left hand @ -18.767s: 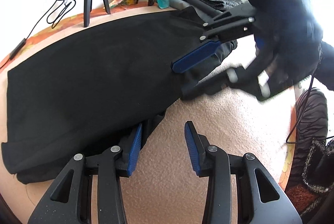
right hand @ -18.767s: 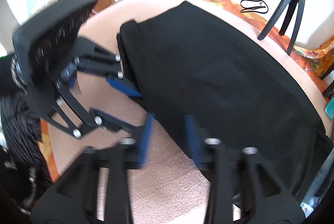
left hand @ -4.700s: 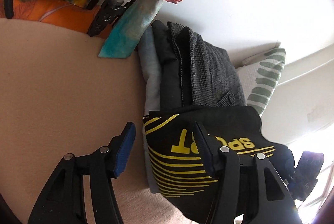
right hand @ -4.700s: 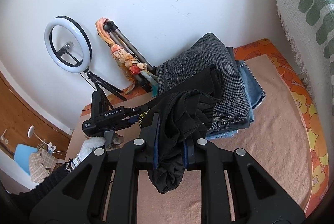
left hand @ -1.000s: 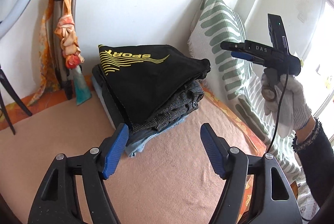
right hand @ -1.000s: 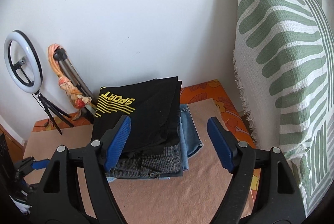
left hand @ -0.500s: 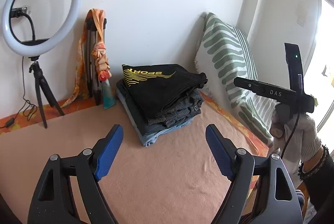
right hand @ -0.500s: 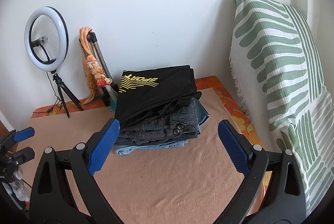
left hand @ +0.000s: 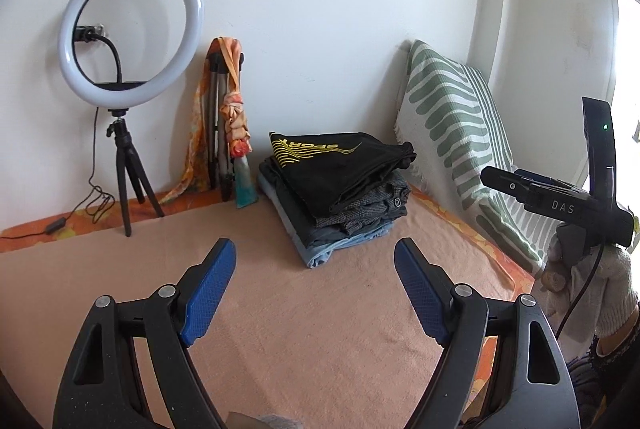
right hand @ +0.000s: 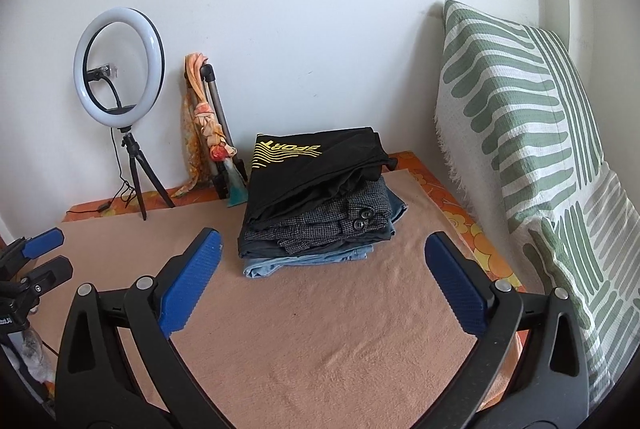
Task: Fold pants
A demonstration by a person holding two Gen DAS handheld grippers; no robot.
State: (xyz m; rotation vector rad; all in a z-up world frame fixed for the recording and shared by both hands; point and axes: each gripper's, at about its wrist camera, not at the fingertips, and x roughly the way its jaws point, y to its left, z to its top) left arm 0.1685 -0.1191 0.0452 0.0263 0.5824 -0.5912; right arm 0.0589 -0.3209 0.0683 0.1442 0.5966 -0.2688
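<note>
Peach blanket (right hand: 320, 329) over bed, white wall behind. Landmark: clothes stack (right hand: 316, 225) at wall end. Folded black pants (right hand: 312, 165) w/ yellow SPORT print on top of stack. Ring light (left hand: 130, 29) well left of stack; striped pillow (right hand: 520, 133) to its right. Left gripper (left hand: 314, 289) and right gripper (right hand: 322, 279): both jaws spread wide, holding nothing, short of stack.

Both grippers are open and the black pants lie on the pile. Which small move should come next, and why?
Probably just draw the left hand-held gripper and right hand-held gripper away: both are open and empty, and the folded black SPORT pants rest on top of the clothes pile.
</note>
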